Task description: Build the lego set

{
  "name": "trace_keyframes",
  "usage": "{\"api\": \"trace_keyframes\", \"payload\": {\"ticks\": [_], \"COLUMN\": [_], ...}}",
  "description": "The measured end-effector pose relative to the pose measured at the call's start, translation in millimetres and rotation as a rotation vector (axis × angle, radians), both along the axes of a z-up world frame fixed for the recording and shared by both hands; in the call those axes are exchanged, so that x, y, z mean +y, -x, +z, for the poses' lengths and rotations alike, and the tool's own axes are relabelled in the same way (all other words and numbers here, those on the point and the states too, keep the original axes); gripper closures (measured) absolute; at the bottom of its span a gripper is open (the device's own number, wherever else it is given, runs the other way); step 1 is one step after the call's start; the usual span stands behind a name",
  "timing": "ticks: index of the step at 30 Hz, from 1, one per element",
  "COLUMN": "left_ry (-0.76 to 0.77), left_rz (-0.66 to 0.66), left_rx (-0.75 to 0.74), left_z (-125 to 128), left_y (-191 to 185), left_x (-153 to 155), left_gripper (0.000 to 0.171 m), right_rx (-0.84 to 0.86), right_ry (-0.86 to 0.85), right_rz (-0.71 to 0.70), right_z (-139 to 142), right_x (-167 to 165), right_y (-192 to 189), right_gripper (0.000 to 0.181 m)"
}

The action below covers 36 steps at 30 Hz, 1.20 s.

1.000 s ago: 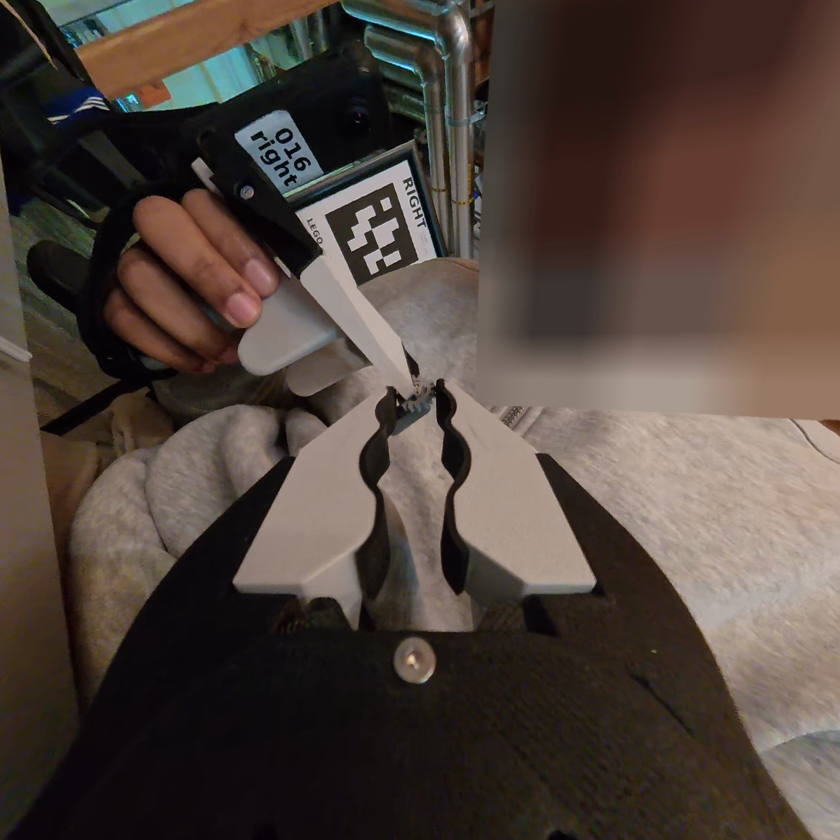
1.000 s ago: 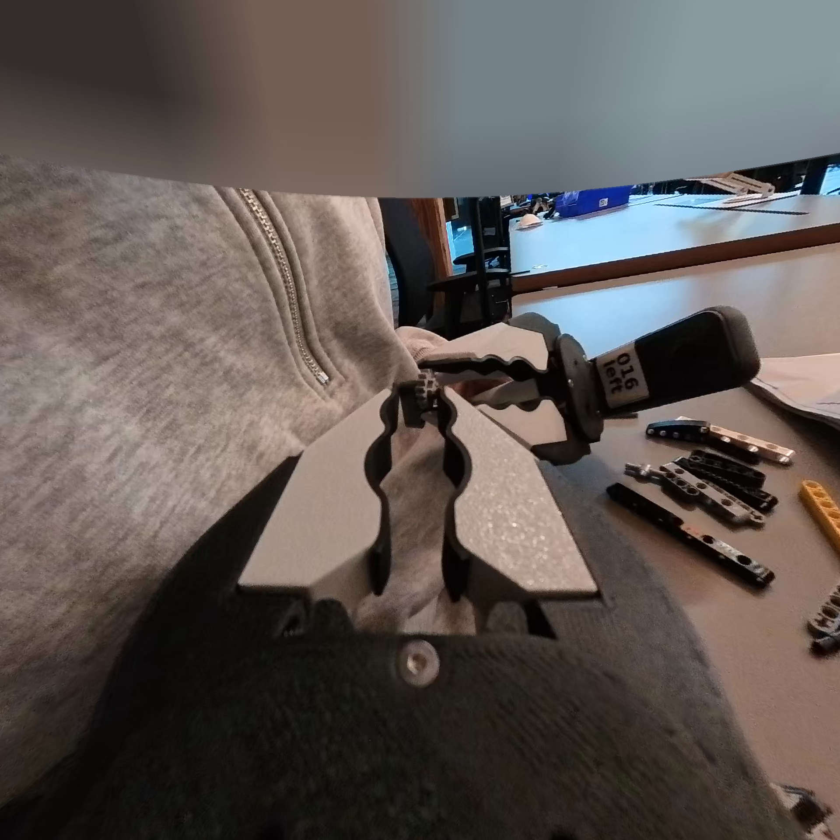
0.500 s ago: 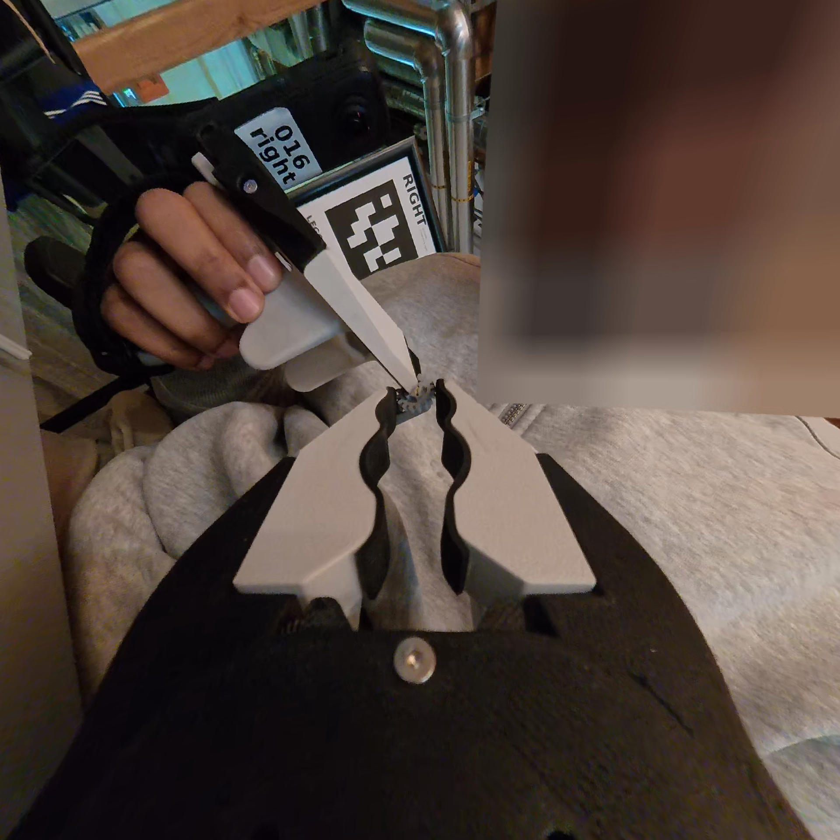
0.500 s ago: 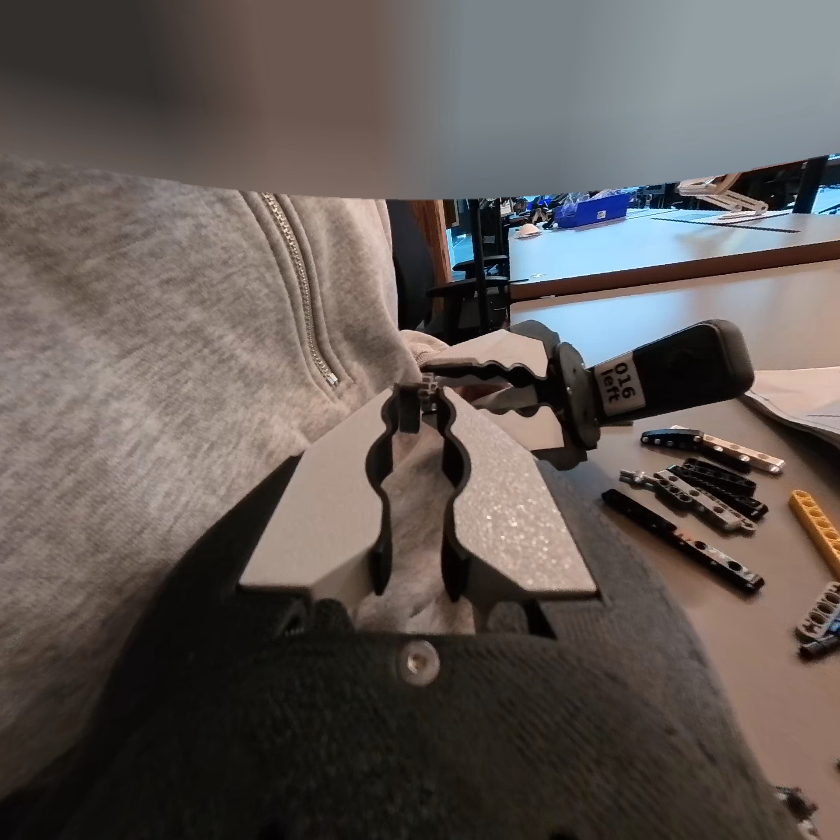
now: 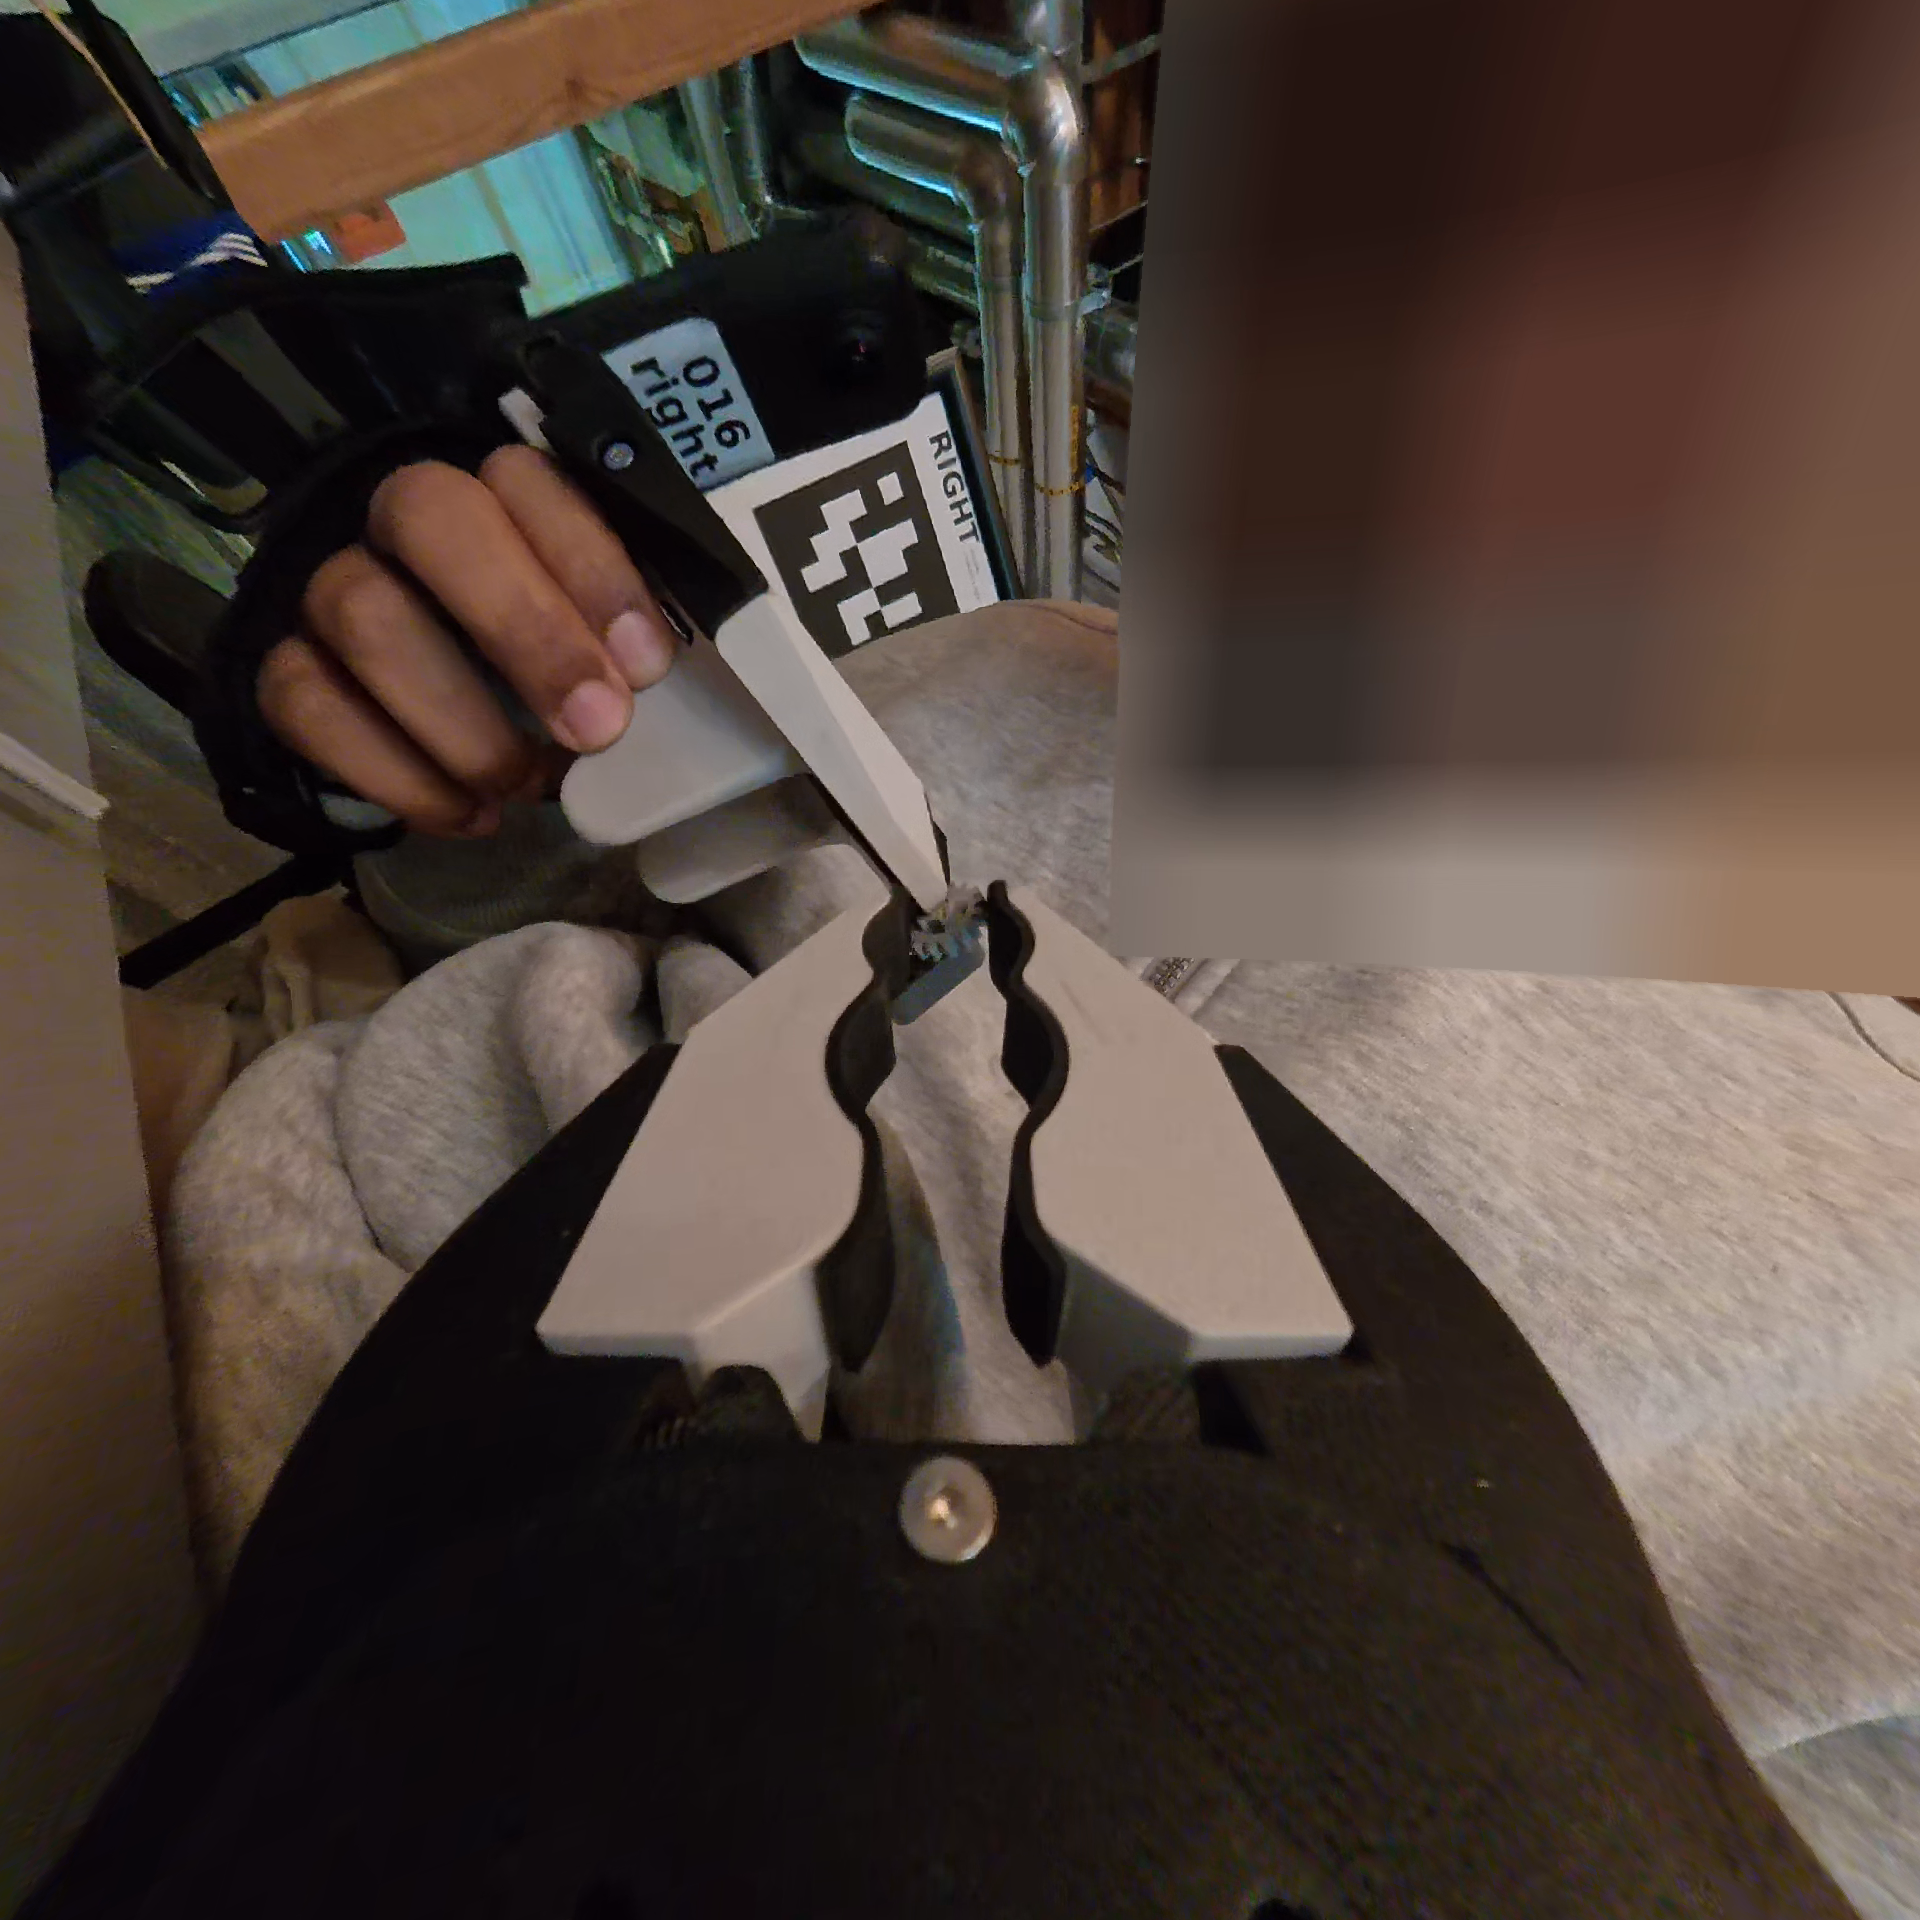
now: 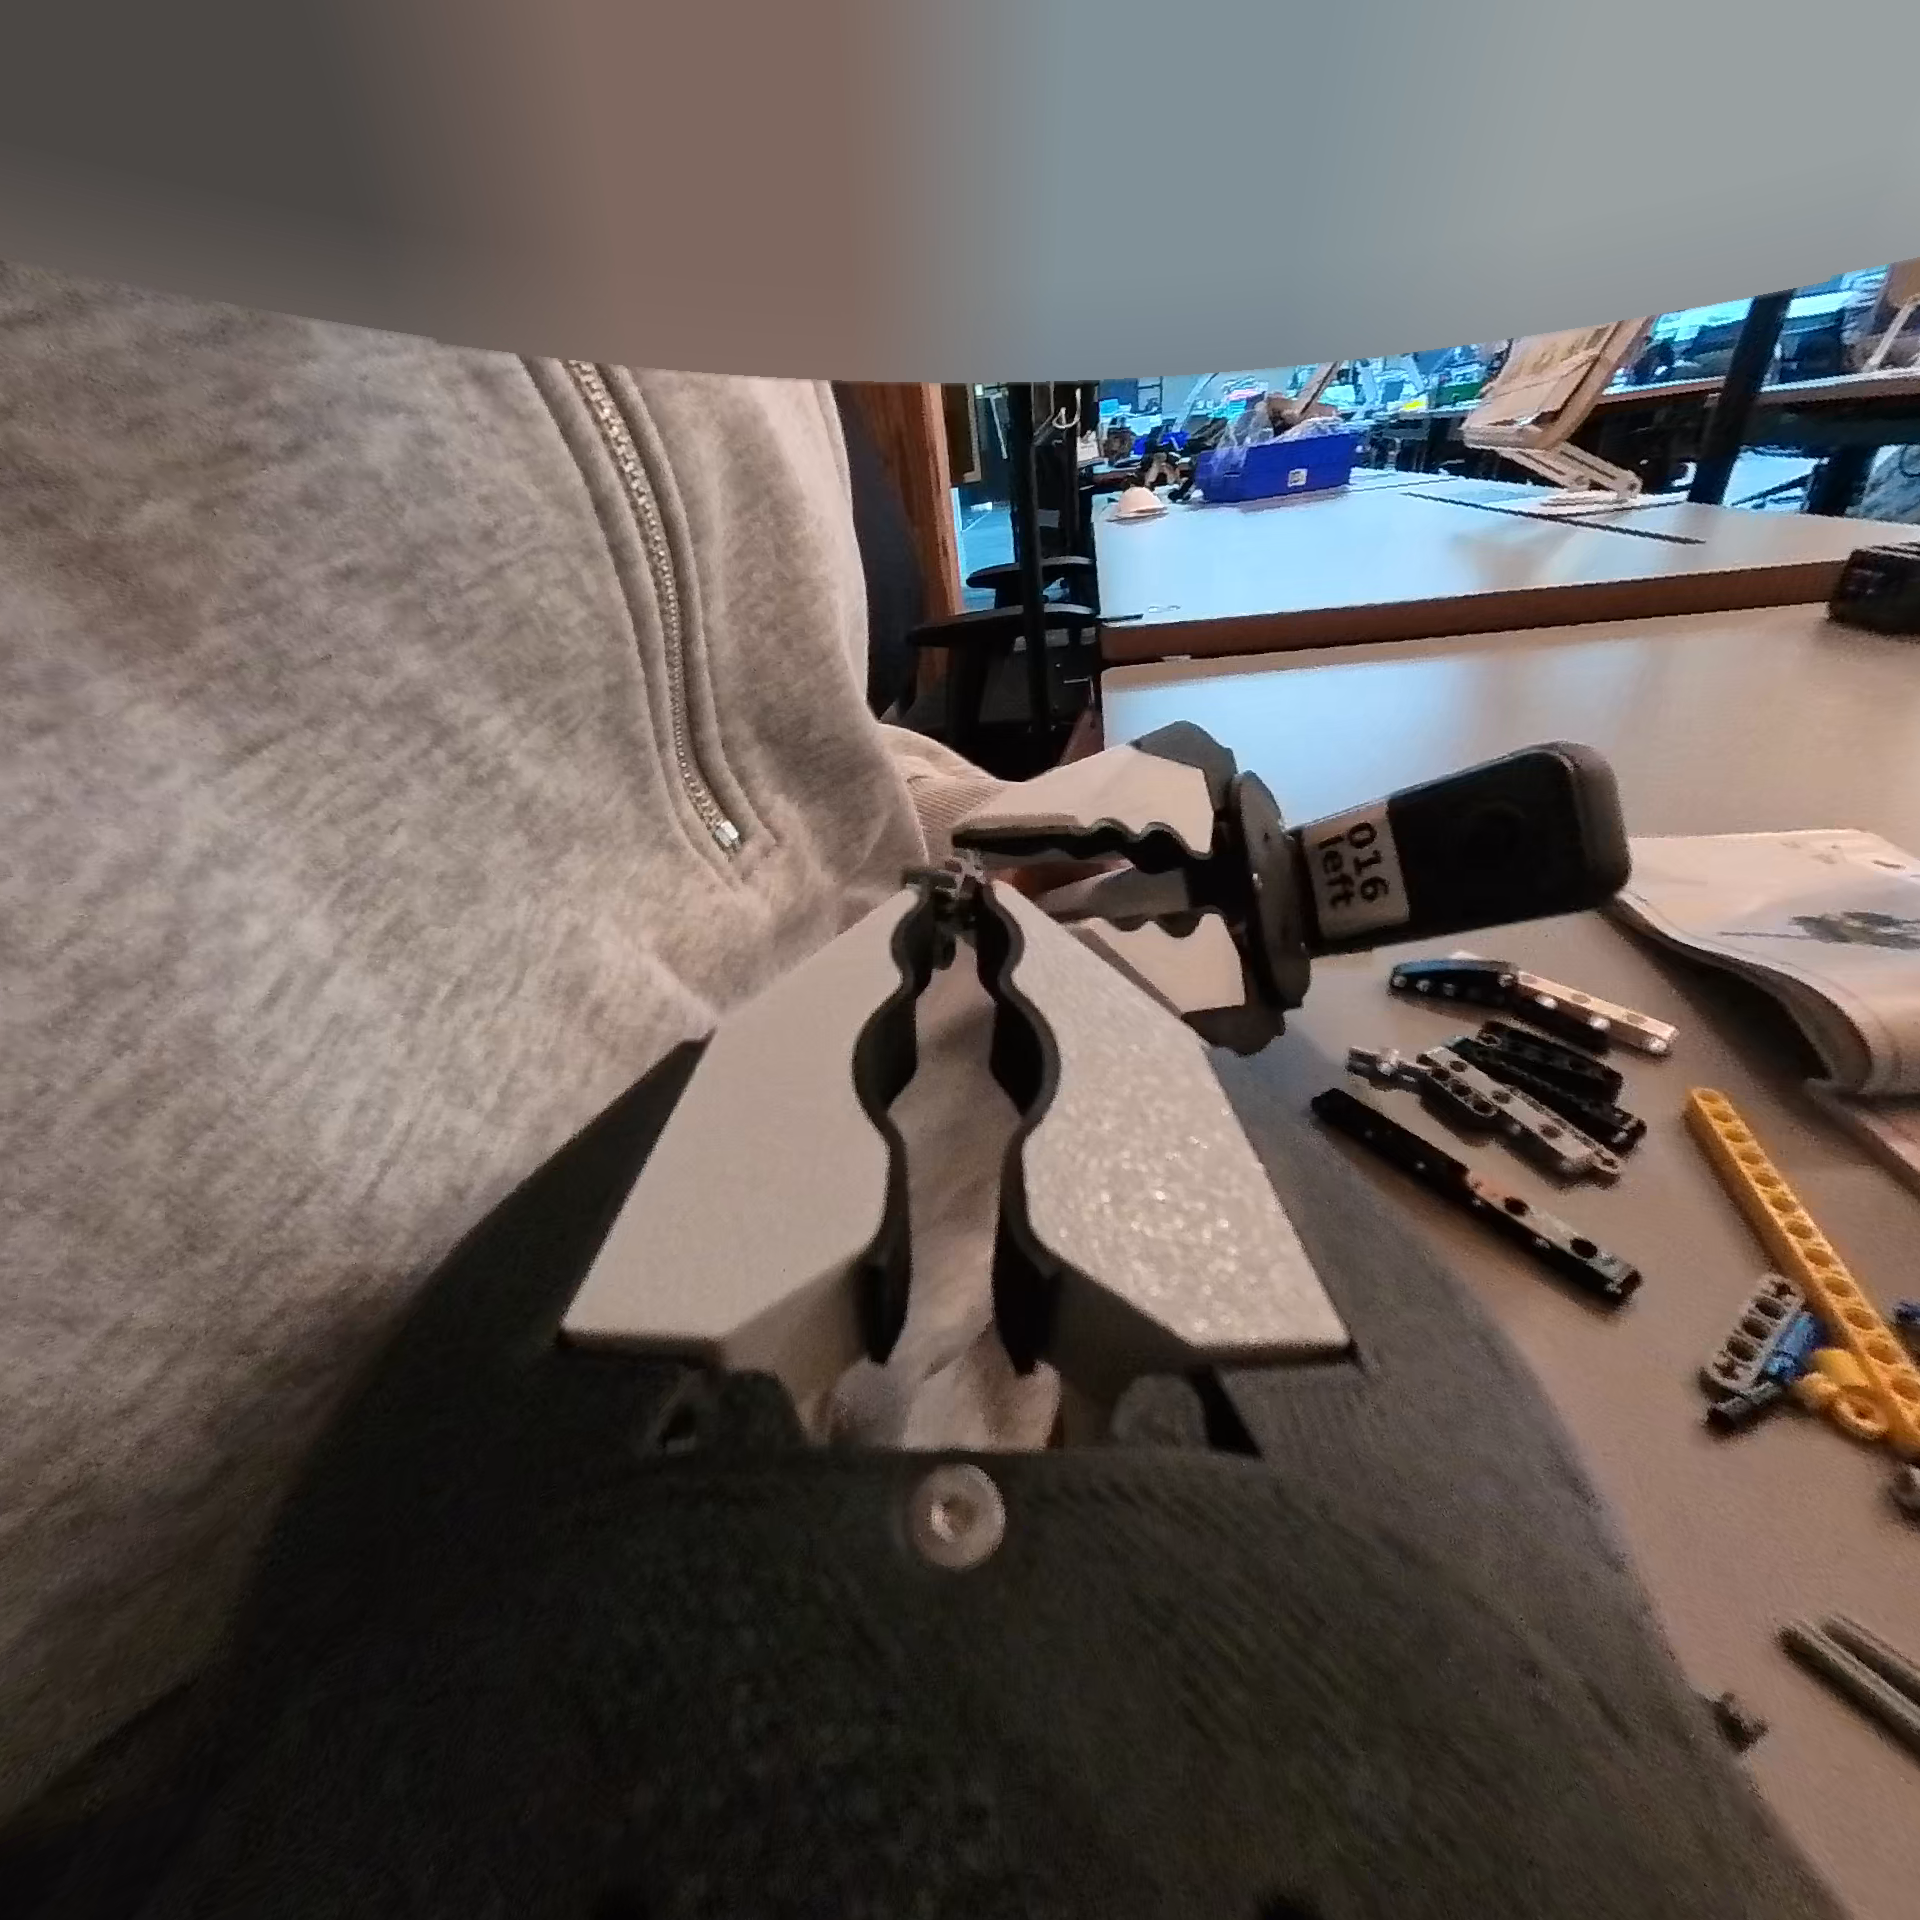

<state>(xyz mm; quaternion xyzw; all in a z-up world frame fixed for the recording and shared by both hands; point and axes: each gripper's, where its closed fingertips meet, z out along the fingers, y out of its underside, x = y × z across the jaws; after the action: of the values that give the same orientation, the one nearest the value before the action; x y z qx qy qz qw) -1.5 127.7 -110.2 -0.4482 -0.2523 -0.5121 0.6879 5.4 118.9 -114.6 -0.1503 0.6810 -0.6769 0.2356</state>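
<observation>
In the left wrist view, my left gripper point(image 5: 940, 920) is shut on a small grey piece point(image 5: 935, 985) with a little toothed gear point(image 5: 943, 928) at its tips. The right gripper's pale fingertips point(image 5: 894, 831) come down from the upper left and meet that gear. In the right wrist view, my right gripper point(image 6: 951, 899) has its jaws nearly together on the same small gear point(image 6: 951, 883). The left gripper's fingers point(image 6: 1081, 821) reach in from the right and touch it. Both grippers are held in the air in front of a grey sweatshirt point(image 6: 312, 831).
Loose parts lie on the table point(image 6: 1558, 727) to the right: black and grey beams point(image 6: 1475, 1195), a long yellow beam point(image 6: 1787, 1205), a small blue and yellow assembly point(image 6: 1766, 1361), grey axles point(image 6: 1860, 1683) and an open booklet point(image 6: 1818, 935). A hand point(image 5: 457, 665) grips the right gripper's handle. My two grippers' fingertips are within a few centimetres of each other.
My right gripper's jaws have drawn closer together on the gear. The right view has swung so more of the table shows. The left gripper has hardly moved.
</observation>
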Motion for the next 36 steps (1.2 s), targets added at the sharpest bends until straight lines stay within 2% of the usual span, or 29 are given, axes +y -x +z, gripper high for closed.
{"api": "trace_keyframes", "payload": {"ticks": [3,5,7,10,14,21,24,27,36], "left_ry": [0.0,0.024,0.011,0.011,0.044,0.443,0.771,1.008,1.137], "left_rz": [0.037,0.057,0.067,0.091,0.197,0.554,0.694,0.734,0.704], "left_rx": [-0.015,-0.024,-0.035,-0.037,-0.029,0.148,0.288,0.415,0.476], "left_z": [0,-5,-4,-4,-4,-29,-61,-86,-105], "left_y": [7,10,13,16,29,67,82,88,87], "left_x": [-4,-4,-5,-7,-14,-23,-28,-26,-16], "left_gripper": [0.162,0.162,0.162,0.162,0.162,0.161,0.161,0.161,0.159], "right_rx": [-0.044,-0.074,-0.086,-0.065,-0.082,-0.081,-0.068,-0.072,-0.074], "right_ry": [-0.009,0.002,0.011,0.005,0.04,0.116,0.122,0.117,0.075], "right_rz": [-0.024,-0.033,-0.044,-0.087,-0.161,-0.328,-0.393,-0.42,-0.43], "right_z": [2,5,7,5,11,27,29,27,13], "right_x": [-4,-4,-4,-5,-4,6,9,11,5], "right_y": [7,10,14,19,33,63,73,79,82], "right_gripper": [0.173,0.159,0.155,0.153,0.151,0.154,0.155,0.155,0.157]}}
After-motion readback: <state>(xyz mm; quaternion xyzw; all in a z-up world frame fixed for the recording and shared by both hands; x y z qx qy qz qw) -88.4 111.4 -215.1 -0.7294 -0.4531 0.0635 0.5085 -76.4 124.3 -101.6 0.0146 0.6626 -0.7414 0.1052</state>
